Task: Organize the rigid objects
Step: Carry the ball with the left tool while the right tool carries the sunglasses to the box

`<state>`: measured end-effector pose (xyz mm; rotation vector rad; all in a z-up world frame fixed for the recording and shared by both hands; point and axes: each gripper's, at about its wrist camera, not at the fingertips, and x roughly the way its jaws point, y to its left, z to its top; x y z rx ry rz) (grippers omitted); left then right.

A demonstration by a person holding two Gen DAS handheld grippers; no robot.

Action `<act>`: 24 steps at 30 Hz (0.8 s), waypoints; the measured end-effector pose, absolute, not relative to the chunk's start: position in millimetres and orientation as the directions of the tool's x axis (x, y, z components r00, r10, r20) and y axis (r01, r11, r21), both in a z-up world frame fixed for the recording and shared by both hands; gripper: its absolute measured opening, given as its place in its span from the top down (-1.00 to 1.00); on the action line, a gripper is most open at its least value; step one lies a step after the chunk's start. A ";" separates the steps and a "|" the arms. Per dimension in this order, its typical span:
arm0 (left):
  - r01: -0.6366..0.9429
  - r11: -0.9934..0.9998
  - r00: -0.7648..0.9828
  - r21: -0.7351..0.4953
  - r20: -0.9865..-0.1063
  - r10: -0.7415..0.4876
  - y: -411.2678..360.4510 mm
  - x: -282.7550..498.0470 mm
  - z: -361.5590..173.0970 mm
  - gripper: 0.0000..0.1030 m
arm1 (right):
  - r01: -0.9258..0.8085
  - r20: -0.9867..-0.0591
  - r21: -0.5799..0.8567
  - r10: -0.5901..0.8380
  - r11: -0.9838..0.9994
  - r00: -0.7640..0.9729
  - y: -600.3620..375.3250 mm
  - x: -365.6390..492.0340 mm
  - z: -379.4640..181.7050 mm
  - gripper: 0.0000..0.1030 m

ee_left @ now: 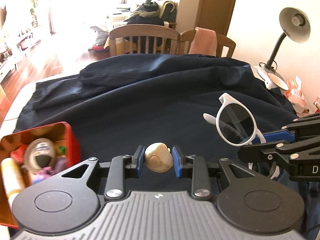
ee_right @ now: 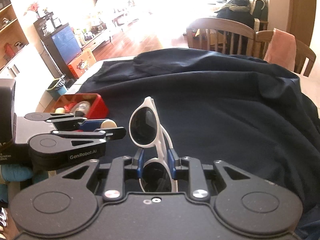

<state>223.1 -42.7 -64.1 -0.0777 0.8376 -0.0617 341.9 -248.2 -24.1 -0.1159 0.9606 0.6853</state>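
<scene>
Both grippers are loaded above the dark cloth point(ee_left: 152, 100): the left gripper point(ee_left: 159, 161) clamps a pale nut point(ee_left: 159, 160), and the right gripper point(ee_right: 156, 163) pinches white sunglasses point(ee_right: 146, 128) at the bridge. The red tin point(ee_left: 66, 128) already holds tape and oddments — these two still need dropping in.

Strong daylight washed out the upper left of both views above a reddish wooden floor point(ee_left: 40, 64). Two slatted wooden chairs point(ee_left: 144, 40) stood at centre top. A grey gooseneck desk lamp point(ee_left: 294, 28) occupied the upper right, against a white wall point(ee_left: 258, 20).
</scene>
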 end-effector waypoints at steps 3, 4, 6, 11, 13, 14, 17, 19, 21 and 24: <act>0.013 0.995 0.674 -0.097 -0.735 -0.081 -21.1 213.6 -59.2 0.43 | -0.594 -0.785 0.196 0.488 0.780 0.381 -228.5 333.4 -20.9 0.53; 0.011 0.995 0.676 -0.096 -0.733 -0.078 -13.5 210.7 -57.4 0.43 | -0.597 -0.784 0.196 0.490 0.778 0.381 -220.9 330.6 -19.7 0.53; 0.006 0.996 0.680 -0.092 -0.729 -0.072 0.8 205.2 -54.5 0.43 | -0.603 -0.782 0.192 0.492 0.774 0.382 -206.9 325.1 -17.2 0.53; -0.010 0.996 0.685 -0.084 -0.726 -0.055 40.5 191.3 -49.1 0.43 | -0.614 -0.776 0.190 0.500 0.766 0.384 -173.2 314.5 -12.5 0.53; -0.018 0.997 0.685 -0.081 -0.727 -0.046 56.8 187.8 -47.7 0.43 | -0.620 -0.774 0.189 0.504 0.762 0.383 -158.9 311.2 -11.7 0.53; -0.024 0.997 0.684 -0.079 -0.728 -0.041 65.3 185.0 -47.5 0.43 | -0.621 -0.774 0.190 0.505 0.760 0.382 -152.9 310.3 -11.7 0.53; -0.040 0.996 0.683 -0.082 -0.730 -0.032 90.9 180.3 -47.1 0.43 | -0.625 -0.773 0.190 0.508 0.757 0.380 -132.4 307.7 -12.8 0.53; -0.048 0.996 0.683 -0.080 -0.730 -0.026 106.3 178.3 -46.7 0.43 | -0.628 -0.774 0.191 0.510 0.754 0.376 -120.0 306.8 -14.2 0.53; -0.056 0.995 0.683 -0.078 -0.731 -0.019 121.2 176.7 -46.6 0.43 | -0.629 -0.774 0.191 0.510 0.753 0.376 -110.2 305.1 -14.4 0.53; -0.066 0.995 0.681 -0.079 -0.732 -0.013 141.3 176.9 -48.2 0.43 | -0.630 -0.775 0.188 0.508 0.754 0.376 -92.3 303.9 -16.1 0.53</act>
